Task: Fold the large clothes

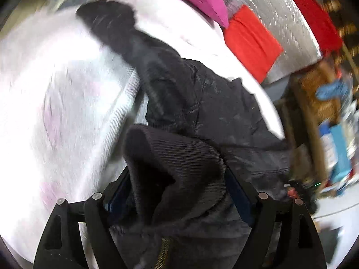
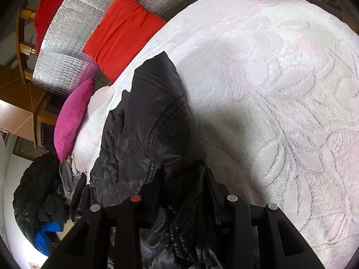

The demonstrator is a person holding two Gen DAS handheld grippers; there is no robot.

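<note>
A black quilted jacket (image 1: 202, 103) lies stretched across the white bedspread (image 1: 56, 89), one sleeve reaching toward the far pillows. Its ribbed knit hem (image 1: 179, 157) bulges up between the wide-apart fingers of my left gripper (image 1: 177, 179), which is open; a brass zipper (image 1: 163, 251) shows just below. In the right wrist view the jacket (image 2: 145, 134) runs from the bed's left edge down into my right gripper (image 2: 184, 174). A thick fold fills the gap between its parted fingers, which stand open. The fingertips of both grippers are partly hidden by cloth.
A magenta pillow (image 2: 71, 116) and a red cushion (image 2: 121, 31) lie at the head of the bed against a silver foil sheet (image 2: 67, 51). Dark clothes (image 2: 38, 190) with a blue garment (image 2: 44, 235) are heaped beside the bed. The bedspread (image 2: 280, 89) extends right.
</note>
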